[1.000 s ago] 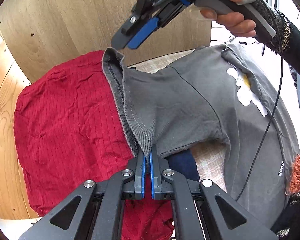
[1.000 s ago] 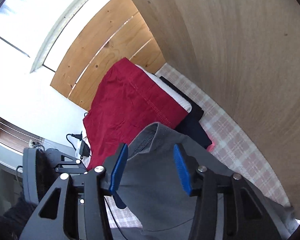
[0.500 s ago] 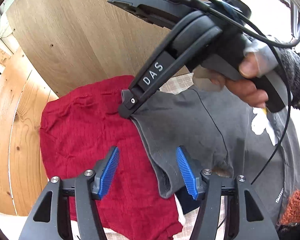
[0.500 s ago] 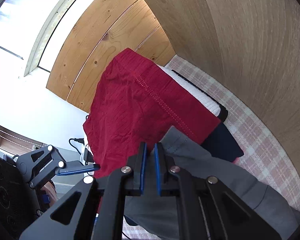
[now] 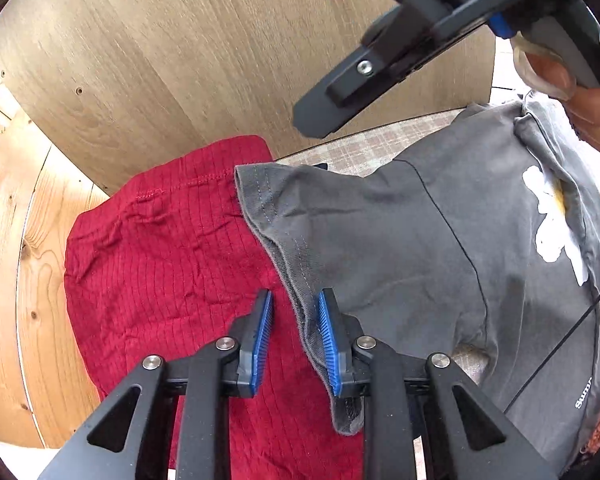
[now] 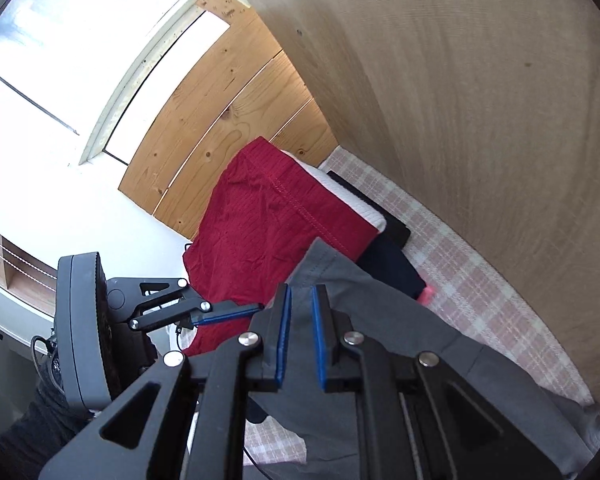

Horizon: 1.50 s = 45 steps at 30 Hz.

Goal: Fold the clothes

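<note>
A grey T-shirt [image 5: 400, 248] with a white print lies spread on the checked cloth, its sleeve hem resting over a folded red garment [image 5: 160, 264]. My left gripper [image 5: 294, 308] is open, its right pad against the sleeve hem. My right gripper [image 5: 316, 120] hangs above the sleeve's far corner, clear of the cloth. In the right wrist view my right gripper [image 6: 300, 300] has its pads a narrow gap apart with nothing between them, above the grey shirt [image 6: 380, 320] and the red garment [image 6: 276, 224].
The red garment tops a stack with a white [image 6: 352, 196] and a dark navy [image 6: 392, 264] piece. A wood panel [image 5: 220, 52] stands right behind the table. A checked tablecloth [image 6: 472, 280] covers the surface. A black cable [image 5: 560, 340] crosses the shirt.
My left gripper let go of the sleeve hem and stays open beside it. My right gripper shut on the sleeve corner, then released it and rose; the sleeve now lies flat on the red garment.
</note>
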{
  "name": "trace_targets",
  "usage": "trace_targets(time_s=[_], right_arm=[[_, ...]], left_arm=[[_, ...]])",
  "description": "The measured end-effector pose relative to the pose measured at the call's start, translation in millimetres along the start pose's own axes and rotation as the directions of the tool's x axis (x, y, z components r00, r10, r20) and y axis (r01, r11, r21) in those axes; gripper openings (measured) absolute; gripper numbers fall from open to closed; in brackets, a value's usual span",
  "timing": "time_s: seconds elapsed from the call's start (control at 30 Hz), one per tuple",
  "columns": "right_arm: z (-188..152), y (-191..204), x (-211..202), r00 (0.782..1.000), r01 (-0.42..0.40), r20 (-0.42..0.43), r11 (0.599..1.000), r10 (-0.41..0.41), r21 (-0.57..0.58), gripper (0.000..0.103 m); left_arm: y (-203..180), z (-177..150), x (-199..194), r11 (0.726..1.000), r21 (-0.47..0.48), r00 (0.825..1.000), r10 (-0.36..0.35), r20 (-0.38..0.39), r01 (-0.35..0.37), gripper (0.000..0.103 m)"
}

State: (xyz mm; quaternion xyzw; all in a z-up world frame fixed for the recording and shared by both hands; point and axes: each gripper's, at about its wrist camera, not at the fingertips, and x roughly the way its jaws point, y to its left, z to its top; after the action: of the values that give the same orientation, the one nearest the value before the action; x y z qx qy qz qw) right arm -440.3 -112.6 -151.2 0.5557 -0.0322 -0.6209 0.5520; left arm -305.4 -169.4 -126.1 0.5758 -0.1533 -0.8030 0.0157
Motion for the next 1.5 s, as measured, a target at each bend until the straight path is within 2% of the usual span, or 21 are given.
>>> trace_targets(time_s=[0.17, 0.27, 0.43, 0.6, 0.77, 0.87, 0.97, 1.03, 1.1, 1.2, 1.3, 1.4, 1.47, 1.5], right_arm=[[-16.8, -16.2, -19.4, 1.000, 0.008, 0.017, 0.999, -0.008, 0.031, 0.011], [-24.8, -22.5, -26.0, 1.000, 0.013, 0.021, 0.999, -0.013, 0.040, 0.011], [-34.9, -27.6, -28.8, 1.000, 0.021, 0.016, 0.999, -0.022, 0.040, 0.011], [-44.9, -32.6, -31.7, 1.000, 0.029, 0.011, 0.999, -0.030, 0.039, 0.011], [-63.5, -52.3, -26.6, 0.987, 0.152, -0.062, 0.988, -0.149, 0.031, 0.011], [-74.7, -72.8, -7.5, 0.965, 0.230, -0.135, 0.973, -0.224, 0.033, 0.011], [-83.2, -91.5, 13.0, 0.947, 0.283, -0.171, 0.958, -0.271, 0.044, 0.011], [-83.7, -97.0, 14.1, 0.957, 0.260, -0.142, 0.964, -0.251, 0.049, 0.011], [-82.6, -99.2, 7.8, 0.959, 0.270, -0.108, 0.962, -0.263, 0.049, 0.011], [-86.9, -92.8, -13.5, 0.973, 0.220, -0.080, 0.974, -0.215, 0.047, 0.012], [-103.1, -76.2, -34.4, 0.983, 0.165, -0.082, 0.986, -0.165, -0.004, 0.012], [-131.9, -60.7, -47.0, 0.984, 0.123, -0.122, 0.991, -0.129, -0.052, 0.012], [-158.4, -57.7, -43.7, 0.976, 0.115, -0.180, 0.991, -0.125, -0.067, 0.012], [-170.3, -60.0, -39.1, 0.966, 0.138, -0.210, 0.988, -0.149, -0.068, 0.012]], left_arm=[[-6.7, 6.4, 1.6, 0.999, 0.025, 1.000, 0.022, -0.022, -0.022, 0.026], [-11.9, 9.0, -2.5, 0.999, 0.049, 1.000, 0.019, -0.015, -0.018, 0.021], [-22.9, 14.2, -10.2, 0.995, 0.100, 1.000, -0.016, -0.004, 0.016, 0.003], [-24.4, 19.8, -3.7, 0.995, 0.104, 1.000, -0.001, -0.022, 0.003, 0.002], [-15.5, 26.7, -19.5, 0.992, 0.012, 0.992, -0.129, 0.010, 0.129, 0.002], [-22.2, 32.2, -38.3, 0.977, -0.001, 0.976, -0.211, 0.056, 0.212, 0.002], [-39.2, 43.4, -51.5, 0.961, 0.025, 0.956, -0.278, 0.095, 0.277, 0.002], [-53.5, 49.2, -55.4, 0.959, 0.063, 0.954, -0.282, 0.103, 0.277, 0.002], [-61.6, 54.2, -52.7, 0.959, 0.079, 0.955, -0.280, 0.102, 0.273, 0.002], [-57.0, 56.3, -45.9, 0.965, 0.058, 0.960, -0.260, 0.102, 0.255, 0.002], [-31.5, 47.9, -41.3, 0.970, -0.019, 0.964, -0.240, 0.112, 0.244, 0.002], [-3.2, 36.2, -37.6, 0.966, -0.100, 0.967, -0.224, 0.122, 0.236, 0.002], [9.1, 25.1, -38.2, 0.966, -0.124, 0.969, -0.209, 0.131, 0.226, 0.002], [14.6, 20.8, -38.4, 0.965, -0.139, 0.969, -0.206, 0.138, 0.225, 0.002]])
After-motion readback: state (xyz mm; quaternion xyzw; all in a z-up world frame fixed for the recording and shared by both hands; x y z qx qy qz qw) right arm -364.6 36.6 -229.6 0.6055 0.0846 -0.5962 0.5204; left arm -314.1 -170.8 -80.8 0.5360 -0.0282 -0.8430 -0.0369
